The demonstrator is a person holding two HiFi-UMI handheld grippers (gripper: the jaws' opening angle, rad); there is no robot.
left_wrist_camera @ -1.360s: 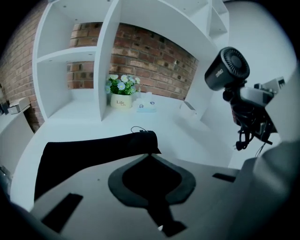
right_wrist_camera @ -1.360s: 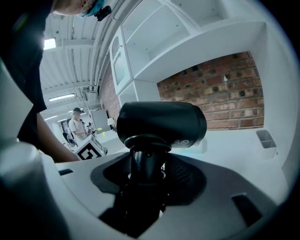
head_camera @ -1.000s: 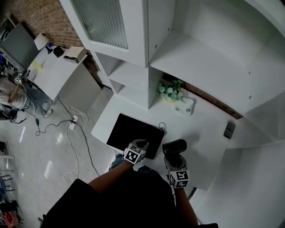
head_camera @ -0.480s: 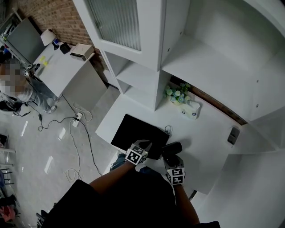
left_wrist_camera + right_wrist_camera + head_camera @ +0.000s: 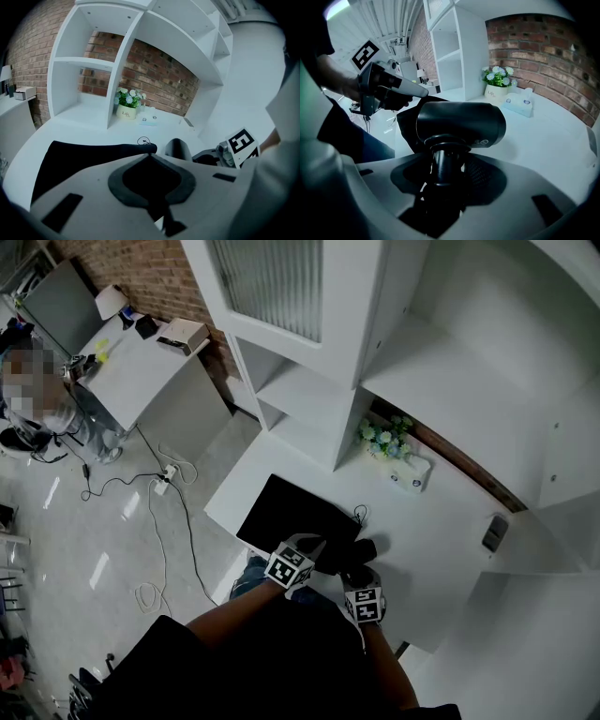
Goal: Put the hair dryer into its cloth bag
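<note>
Looking down in the head view, the hair dryer hangs just right of the black cloth bag on the tabletop. In the left gripper view, the left gripper has its fingers clenched on the cloth bag's near edge. In the right gripper view, the right gripper has its fingers grasping the hair dryer's handle.

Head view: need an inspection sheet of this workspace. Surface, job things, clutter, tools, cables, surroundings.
Surface: white table, bare to the right of the work.
Job's things: black cloth bag lies on the table; hair dryer is at the bag's right edge, not inside.
Clutter: flower pot, white box and small dark device, all at the back.
Tools: left tool shut on the cloth bag's edge; right tool shut on the hair dryer's handle.
Cables: thin cord loop at the bag's far corner; leads and power strip on the floor.
Surroundings: white shelving, brick wall, a person by a side table.
</note>
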